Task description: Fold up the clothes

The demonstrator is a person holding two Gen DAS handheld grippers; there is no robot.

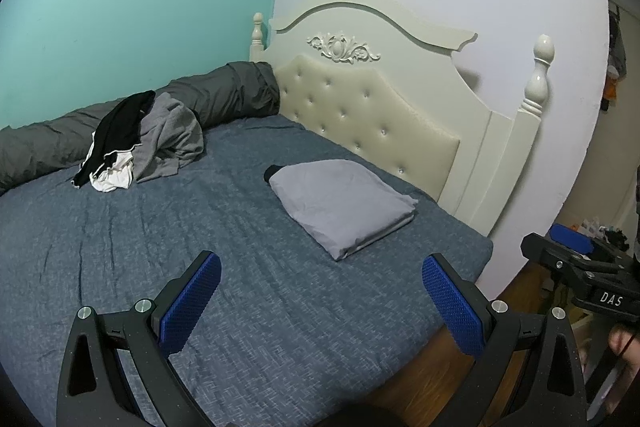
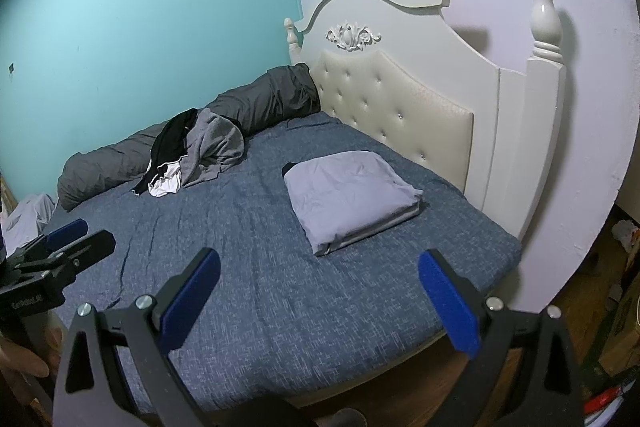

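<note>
Both the left gripper point(image 1: 322, 291) and right gripper point(image 2: 319, 287) hang wide and empty over the bed point(image 1: 140, 247), while the unfolded pile of clothes point(image 1: 140, 143) lies by the far bolster — soft, light, floppy stuff, likely best pinched at a hem or shoulder seam.

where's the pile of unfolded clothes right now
In both views the unfolded clothes pile lies at the bed's far left, against the dark grey roll by the teal wall.
</note>
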